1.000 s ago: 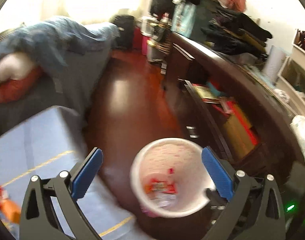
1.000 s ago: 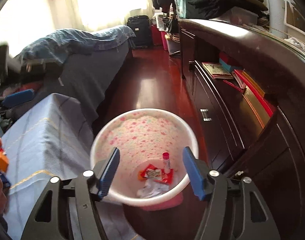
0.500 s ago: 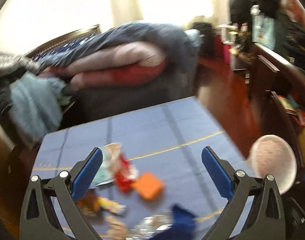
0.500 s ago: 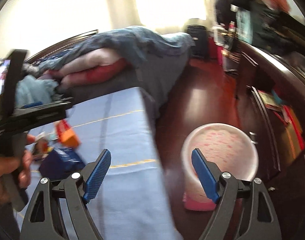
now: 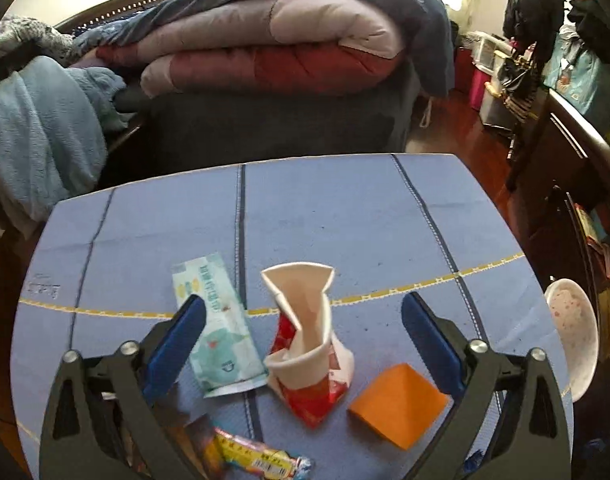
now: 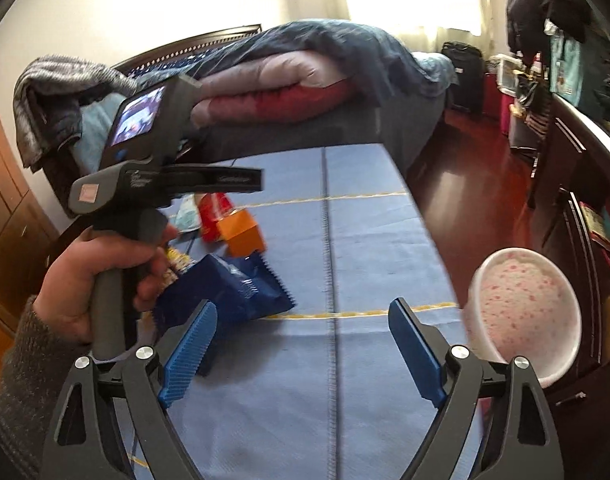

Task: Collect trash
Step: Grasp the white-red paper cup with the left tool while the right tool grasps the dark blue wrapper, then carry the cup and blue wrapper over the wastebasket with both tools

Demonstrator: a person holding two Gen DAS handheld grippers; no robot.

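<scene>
My left gripper (image 5: 303, 326) is open over the blue tablecloth (image 5: 345, 208). Between its fingers stands a crumpled red-and-white paper cup (image 5: 309, 344). A pale green wrapper (image 5: 217, 324) lies to the left, an orange paper piece (image 5: 399, 402) to the right, and a yellow candy wrapper (image 5: 261, 454) near the bottom. My right gripper (image 6: 303, 344) is open and empty above the cloth, beside a dark blue snack bag (image 6: 229, 292). The pink-spotted white trash bin (image 6: 525, 312) stands on the floor at the table's right edge; it also shows in the left wrist view (image 5: 573, 332).
The left hand-held gripper body (image 6: 145, 176) and the hand fill the left of the right wrist view. A bed with folded quilts (image 5: 265, 48) lies behind the table. A dark wooden cabinet (image 6: 577, 184) runs along the right, across a strip of red wooden floor.
Both grippers swung left from above the trash bin to over the table. The bin moved to the right edge of both views, and the trash on the cloth came into view.
</scene>
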